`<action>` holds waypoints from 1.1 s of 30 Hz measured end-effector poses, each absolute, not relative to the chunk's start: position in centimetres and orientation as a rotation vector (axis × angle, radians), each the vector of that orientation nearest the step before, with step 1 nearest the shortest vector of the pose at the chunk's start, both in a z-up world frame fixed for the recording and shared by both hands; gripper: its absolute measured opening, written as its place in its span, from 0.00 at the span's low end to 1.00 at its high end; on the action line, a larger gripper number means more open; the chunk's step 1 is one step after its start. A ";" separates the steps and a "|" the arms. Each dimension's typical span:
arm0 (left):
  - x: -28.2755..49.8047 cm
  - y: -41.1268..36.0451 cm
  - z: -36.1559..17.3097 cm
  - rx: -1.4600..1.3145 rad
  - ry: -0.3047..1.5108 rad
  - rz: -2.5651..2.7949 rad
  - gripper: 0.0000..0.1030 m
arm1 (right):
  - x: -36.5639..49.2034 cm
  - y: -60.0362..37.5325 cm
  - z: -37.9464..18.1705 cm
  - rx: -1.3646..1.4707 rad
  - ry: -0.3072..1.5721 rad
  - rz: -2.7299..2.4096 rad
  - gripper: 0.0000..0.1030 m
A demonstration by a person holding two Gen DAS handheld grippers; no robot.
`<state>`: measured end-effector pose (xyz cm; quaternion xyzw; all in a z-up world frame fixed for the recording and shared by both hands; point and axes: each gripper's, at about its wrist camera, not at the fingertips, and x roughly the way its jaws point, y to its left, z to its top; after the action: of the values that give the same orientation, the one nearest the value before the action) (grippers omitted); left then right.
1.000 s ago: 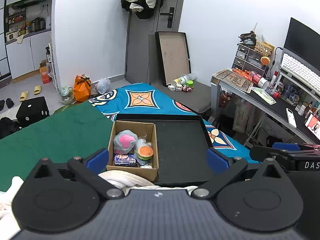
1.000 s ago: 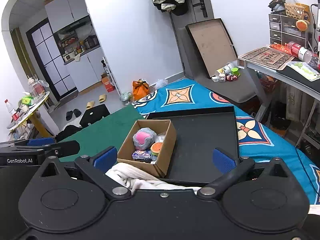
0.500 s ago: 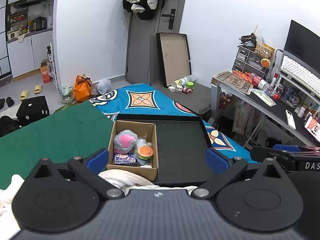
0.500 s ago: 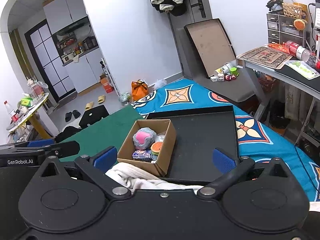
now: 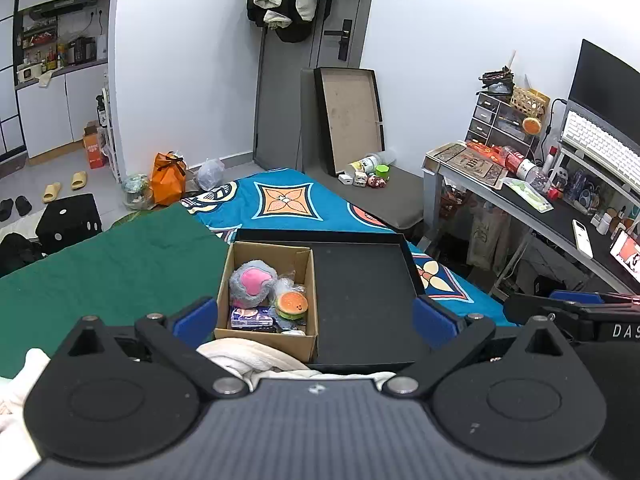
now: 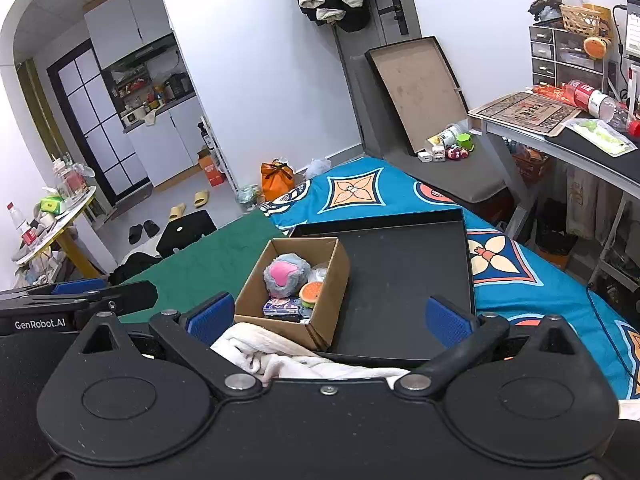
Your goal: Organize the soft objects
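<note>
Both grippers, the left gripper (image 5: 316, 316) and the right gripper (image 6: 326, 316), are held above the bed with jaws spread wide and nothing grasped. A small brown corrugated cardboard box (image 5: 267, 336) is seen in the near left corner of a shallow black rectangular tray (image 5: 360, 280); a fuzzy grey-and-pink plush ball (image 5: 252, 285), a squashy orange burger-shaped toy (image 5: 293, 304), a flat purple packet (image 5: 251, 316) and crinkled clear wrap are contained in it. A rumpled cream fleece cloth (image 6: 280, 354) lies just before the box. The scene fits either sorting ahead or packing finished; the step cannot be settled.
</note>
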<state>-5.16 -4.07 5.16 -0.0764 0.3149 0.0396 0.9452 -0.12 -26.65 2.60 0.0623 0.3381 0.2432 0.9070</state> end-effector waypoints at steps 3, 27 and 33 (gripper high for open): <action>-5.2 -4.2 5.1 -0.162 0.646 0.079 1.00 | -0.2 -26.9 2.5 0.132 0.698 0.498 1.00; -5.2 -4.5 5.1 -0.163 0.653 0.075 1.00 | -0.3 -27.4 2.3 0.147 0.705 0.495 1.00; -5.1 -4.6 4.9 -0.162 0.654 0.075 1.00 | -0.4 -27.3 2.2 0.146 0.705 0.491 1.00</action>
<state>-5.11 -4.59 4.95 -0.0795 0.3206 0.0367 0.9432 -0.43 -27.31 2.23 0.0707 0.3412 0.2379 0.9066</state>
